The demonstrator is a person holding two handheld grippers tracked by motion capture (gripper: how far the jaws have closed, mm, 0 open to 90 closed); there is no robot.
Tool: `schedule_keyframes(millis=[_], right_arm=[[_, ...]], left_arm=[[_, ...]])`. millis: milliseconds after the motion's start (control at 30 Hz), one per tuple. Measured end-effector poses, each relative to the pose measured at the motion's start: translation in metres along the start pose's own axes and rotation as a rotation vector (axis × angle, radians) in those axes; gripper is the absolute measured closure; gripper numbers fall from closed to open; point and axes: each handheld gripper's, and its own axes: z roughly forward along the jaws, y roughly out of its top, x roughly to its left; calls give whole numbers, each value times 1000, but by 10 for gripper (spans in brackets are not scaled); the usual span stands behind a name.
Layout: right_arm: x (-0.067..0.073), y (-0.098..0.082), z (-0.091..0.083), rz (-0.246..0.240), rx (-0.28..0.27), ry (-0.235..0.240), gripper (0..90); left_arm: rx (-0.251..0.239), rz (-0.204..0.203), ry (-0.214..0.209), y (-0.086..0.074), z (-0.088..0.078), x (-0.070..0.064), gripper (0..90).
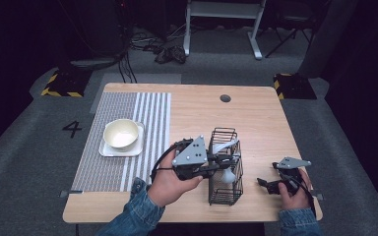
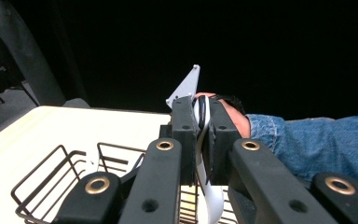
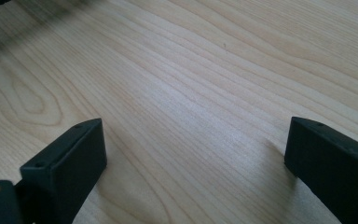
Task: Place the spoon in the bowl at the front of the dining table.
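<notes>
The white spoon's handle is hidden between the left tool's pads.

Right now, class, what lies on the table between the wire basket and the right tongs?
Nothing: in the high view, bare wooden table separates the wire basket from the open right tongs.

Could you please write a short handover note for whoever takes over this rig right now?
Left gripper: shut on the white spoon, holding it by the handle over the black wire basket.
Right gripper: open, nothing between its jaws, low over bare wood near the table's right edge.
Another white utensil lies in the basket's far part.
The cream bowl sits on a white square plate on the striped mat, left of the basket.
Done: spoon gripped. Left: probably carrying it clear of the basket and setting it down, perhaps by the bowl.
</notes>
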Motion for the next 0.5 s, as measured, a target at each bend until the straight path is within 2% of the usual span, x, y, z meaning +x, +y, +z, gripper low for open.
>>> schedule_keyframes(millis=[100,300,500], right_arm=[[0,0,0,-1,0,-1,55],[0,0,0,0,0,0,54],[1,-1,-1,-6,0,3,55]], left_arm=[[-12,-8,-26,7,-2,1,848],[-11,5,-26,10,-3,-1,848],[-18,-15,-11,9,-6,5,848]])
